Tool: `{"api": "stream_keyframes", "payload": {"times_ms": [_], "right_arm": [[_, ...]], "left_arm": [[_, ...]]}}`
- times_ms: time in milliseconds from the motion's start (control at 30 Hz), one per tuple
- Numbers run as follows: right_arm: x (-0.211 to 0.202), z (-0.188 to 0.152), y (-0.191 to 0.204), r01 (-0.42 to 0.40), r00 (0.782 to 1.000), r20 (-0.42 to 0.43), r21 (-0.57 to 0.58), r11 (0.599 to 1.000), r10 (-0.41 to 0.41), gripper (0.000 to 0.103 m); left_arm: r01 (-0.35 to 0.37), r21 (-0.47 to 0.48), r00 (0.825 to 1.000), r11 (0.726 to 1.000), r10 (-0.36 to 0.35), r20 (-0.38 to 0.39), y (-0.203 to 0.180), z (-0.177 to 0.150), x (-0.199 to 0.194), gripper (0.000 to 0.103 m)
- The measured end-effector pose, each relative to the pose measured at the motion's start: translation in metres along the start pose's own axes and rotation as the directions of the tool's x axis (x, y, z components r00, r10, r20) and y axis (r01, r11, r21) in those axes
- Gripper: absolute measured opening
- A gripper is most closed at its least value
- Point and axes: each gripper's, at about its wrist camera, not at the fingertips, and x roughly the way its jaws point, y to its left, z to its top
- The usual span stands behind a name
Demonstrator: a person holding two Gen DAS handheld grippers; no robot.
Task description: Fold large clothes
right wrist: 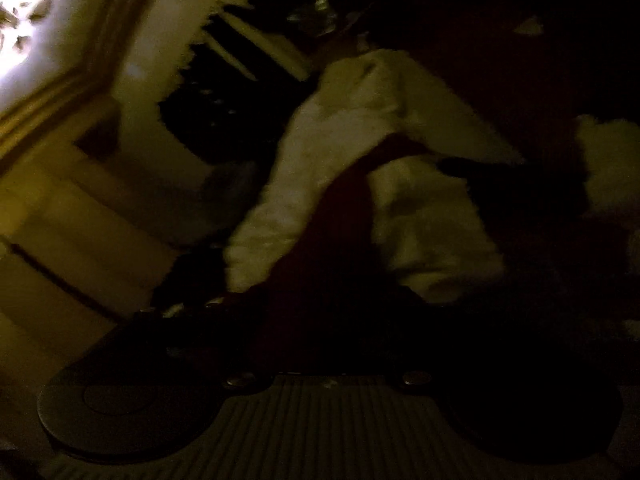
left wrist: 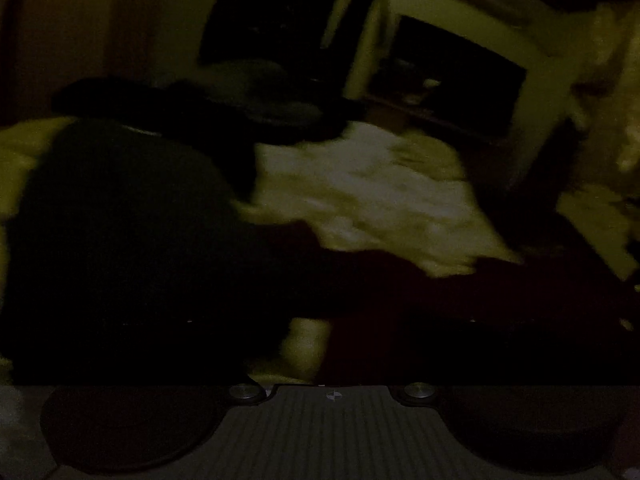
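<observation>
While the room is so dark and blurred, we are judging that we are between folds: the dark red garment (right wrist: 320, 216) is lying across the white bedding (left wrist: 360, 196), apparently let go. Whether either pair of fingers is open, we cannot tell. Next we are needing a fresh edge; the black heap (left wrist: 120, 208) is crowding the left

A dim home bedroom is showing here: pale bedding (left wrist: 360, 196) is lying rumpled on a bed, dark windows (left wrist: 276, 20) are sitting in the wall (left wrist: 172, 40), and a door frame (right wrist: 80, 76) is standing nearby.

dim rm, dark windows (left wrist: 280, 20), pale wall (left wrist: 176, 20)
</observation>
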Motion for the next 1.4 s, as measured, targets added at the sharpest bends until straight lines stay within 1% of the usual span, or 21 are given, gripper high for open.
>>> {"api": "stream_keyframes", "payload": {"times_ms": [67, 133, 200, 267, 300, 333, 367, 433, 500, 600, 667, 700, 733, 767, 800, 833, 900, 1033, 1167, 1267, 1400], "right_arm": [[0.017, -0.003, 0.002, 0.075, 0.996, -0.037, -0.033, 0.997, -0.076, 0.078], [0.028, -0.009, 0.0, 0.139, 0.986, -0.085, -0.063, 0.988, -0.144, 0.08], [0.036, -0.015, -0.001, 0.13, 0.976, -0.167, -0.071, 0.989, -0.14, 0.08], [0.04, -0.029, 0.004, 0.117, 0.96, -0.238, -0.132, 0.984, -0.146, 0.065], [0.038, -0.034, 0.011, 0.134, 0.953, -0.242, -0.205, 0.97, -0.183, 0.05], [0.035, -0.037, 0.02, 0.153, 0.942, -0.247, -0.282, 0.947, -0.226, 0.026], [0.029, -0.039, 0.026, 0.15, 0.935, -0.262, -0.322, 0.935, -0.24, 0.016], [0.014, -0.038, 0.031, 0.124, 0.935, -0.276, -0.331, 0.935, -0.221, 0.012], [0.002, -0.035, 0.036, 0.169, 0.924, -0.261, -0.379, 0.91, -0.28, 0.012], [0.002, -0.03, 0.03, 0.173, 0.91, -0.302, -0.347, 0.922, -0.284, 0.017], [0.009, -0.026, 0.027, 0.173, 0.917, -0.3, -0.301, 0.938, -0.265, 0.025], [0.008, -0.022, 0.026, 0.145, 0.931, -0.288, -0.279, 0.949, -0.226, 0.036], [0.003, -0.016, 0.025, 0.101, 0.954, -0.25, -0.249, 0.963, -0.165, 0.055], [-0.006, -0.008, 0.026, 0.06, 0.977, -0.187, -0.205, 0.977, -0.099, 0.067], [-0.013, 0.0, 0.024, 0.026, 0.99, -0.131, -0.167, 0.986, -0.048, 0.081], [-0.016, 0.01, 0.021, -0.015, 0.997, -0.072, -0.123, 0.992, 0.006, 0.083], [-0.017, 0.03, 0.008, -0.069, 0.997, 0.046, -0.009, 0.998, 0.07, 0.085], [0.011, 0.067, -0.017, -0.094, 0.989, 0.129, 0.125, 0.988, 0.078, 0.091], [0.062, 0.093, -0.047, -0.066, 0.989, 0.143, 0.297, 0.953, 0.024, 0.091], [0.109, 0.106, -0.065, -0.049, 0.995, 0.1, 0.411, 0.91, 0.008, 0.088], [0.15, 0.123, -0.078, 0.109, 0.989, 0.044, 0.42, 0.901, -0.14, 0.086]], "left_arm": [[0.071, 0.035, 0.996, 0.997, -0.069, -0.048, -0.017, -0.004, 0.014, 0.103], [0.144, 0.073, 0.985, 0.987, -0.135, -0.109, -0.038, -0.01, 0.034, 0.103], [0.2, 0.095, 0.968, 0.975, -0.182, -0.172, -0.056, -0.018, 0.054, 0.103], [0.252, 0.109, 0.949, 0.962, -0.223, -0.222, -0.068, -0.024, 0.067, 0.103], [0.274, 0.117, 0.94, 0.955, -0.24, -0.242, -0.075, -0.025, 0.074, 0.103], [0.287, 0.123, 0.934, 0.95, -0.249, -0.256, -0.081, -0.026, 0.08, 0.103], [0.293, 0.127, 0.931, 0.948, -0.253, -0.263, -0.086, -0.026, 0.086, 0.103], [0.3, 0.135, 0.929, 0.944, -0.258, -0.265, -0.082, -0.027, 0.088, 0.103], [0.3, 0.141, 0.93, 0.943, -0.257, -0.262, -0.081, -0.024, 0.092, 0.103], [0.297, 0.155, 0.932, 0.942, -0.251, -0.26, -0.087, -0.019, 0.095, 0.103], [0.291, 0.182, 0.934, 0.939, -0.238, -0.265, -0.091, -0.018, 0.096, 0.103], [0.287, 0.204, 0.935, 0.936, -0.228, -0.27, -0.094, -0.019, 0.097, 0.103], [0.284, 0.219, 0.936, 0.934, -0.22, -0.275, -0.096, -0.019, 0.098, 0.103], [0.281, 0.231, 0.936, 0.931, -0.213, -0.279, -0.097, -0.019, 0.098, 0.103], [0.28, 0.241, 0.936, 0.929, -0.208, -0.284, -0.099, -0.019, 0.1, 0.103], [0.276, 0.244, 0.937, 0.93, -0.203, -0.285, -0.1, -0.017, 0.103, 0.103], [0.265, 0.236, 0.941, 0.935, -0.198, -0.275, -0.101, -0.011, 0.105, 0.103], [0.25, 0.228, 0.955, 0.941, -0.201, -0.218, -0.107, 0.008, 0.11, 0.103], [0.227, 0.263, 0.967, 0.938, -0.186, -0.172, -0.127, 0.024, 0.124, 0.103], [0.22, 0.302, 0.967, 0.927, -0.167, -0.192, -0.144, 0.022, 0.145, 0.103], [0.216, 0.338, 0.955, 0.916, -0.126, -0.267, -0.158, -0.002, 0.177, 0.103]]}}
